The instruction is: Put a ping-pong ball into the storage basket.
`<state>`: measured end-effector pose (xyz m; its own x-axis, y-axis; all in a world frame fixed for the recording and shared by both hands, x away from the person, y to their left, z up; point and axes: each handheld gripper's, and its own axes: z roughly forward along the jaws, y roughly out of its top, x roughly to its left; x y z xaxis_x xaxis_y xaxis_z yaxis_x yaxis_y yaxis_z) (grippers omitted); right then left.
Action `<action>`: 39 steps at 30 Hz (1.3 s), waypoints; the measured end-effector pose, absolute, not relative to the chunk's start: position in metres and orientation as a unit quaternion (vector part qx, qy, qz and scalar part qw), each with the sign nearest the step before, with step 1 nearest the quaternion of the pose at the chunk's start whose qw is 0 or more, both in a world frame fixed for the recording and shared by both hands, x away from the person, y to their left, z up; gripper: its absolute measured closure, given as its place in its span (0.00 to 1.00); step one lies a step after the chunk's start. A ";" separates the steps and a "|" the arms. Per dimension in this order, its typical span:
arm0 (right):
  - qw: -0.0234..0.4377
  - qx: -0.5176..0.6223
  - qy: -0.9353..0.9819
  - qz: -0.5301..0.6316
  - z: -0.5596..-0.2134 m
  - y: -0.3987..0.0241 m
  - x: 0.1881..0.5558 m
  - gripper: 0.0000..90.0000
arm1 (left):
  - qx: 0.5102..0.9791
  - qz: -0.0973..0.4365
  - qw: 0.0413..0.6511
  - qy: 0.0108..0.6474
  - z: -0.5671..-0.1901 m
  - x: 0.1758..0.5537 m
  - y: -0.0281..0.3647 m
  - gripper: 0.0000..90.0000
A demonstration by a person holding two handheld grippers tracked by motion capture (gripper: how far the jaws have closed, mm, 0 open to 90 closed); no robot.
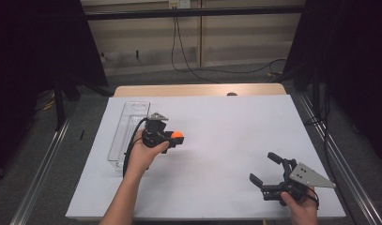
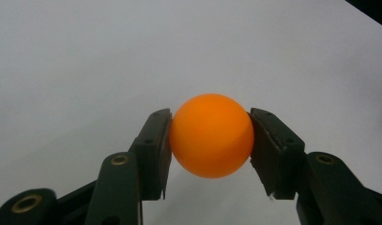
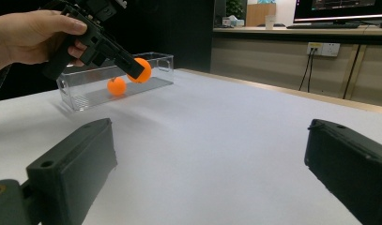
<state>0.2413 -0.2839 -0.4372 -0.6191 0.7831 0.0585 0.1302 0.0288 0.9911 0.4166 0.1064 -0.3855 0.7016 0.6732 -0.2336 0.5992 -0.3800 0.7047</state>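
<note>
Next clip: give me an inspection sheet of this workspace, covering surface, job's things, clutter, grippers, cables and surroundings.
Surface: white sheet over a wooden table, flat.
Job's things: small orange ball held above the sheet; clear plastic rectangular tray at the sheet's left side; the right gripper view shows a second orange ball in or behind it, cannot tell which.
Clutter: nothing seen.
Grippers: left gripper shut on the ball, beside the tray; right gripper open, low near the sheet's front right corner.
Cables: black cable trailing from the left gripper; black cables on the floor behind.
Surroundings: black curtains either side, panelled wall behind.
</note>
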 end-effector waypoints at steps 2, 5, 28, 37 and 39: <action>0.269 0.344 0.665 0.606 -0.437 -0.284 0.241 0.02 | 0.828 0.046 0.404 0.386 -0.385 0.417 0.108 0.56; 0.269 0.343 0.665 0.606 -0.437 -0.284 0.241 0.02 | 0.828 0.047 0.404 0.387 -0.385 0.417 0.109 0.56; 0.268 0.343 0.666 0.606 -0.437 -0.284 0.241 0.02 | 0.820 0.052 0.407 0.400 -0.381 0.420 0.128 0.56; 0.268 0.343 0.666 0.606 -0.437 -0.284 0.241 0.02 | 0.815 0.055 0.410 0.405 -0.381 0.420 0.129 0.56; 0.268 0.343 0.666 0.606 -0.437 -0.283 0.241 0.02 | 0.816 0.059 0.409 0.405 -0.381 0.420 0.130 0.56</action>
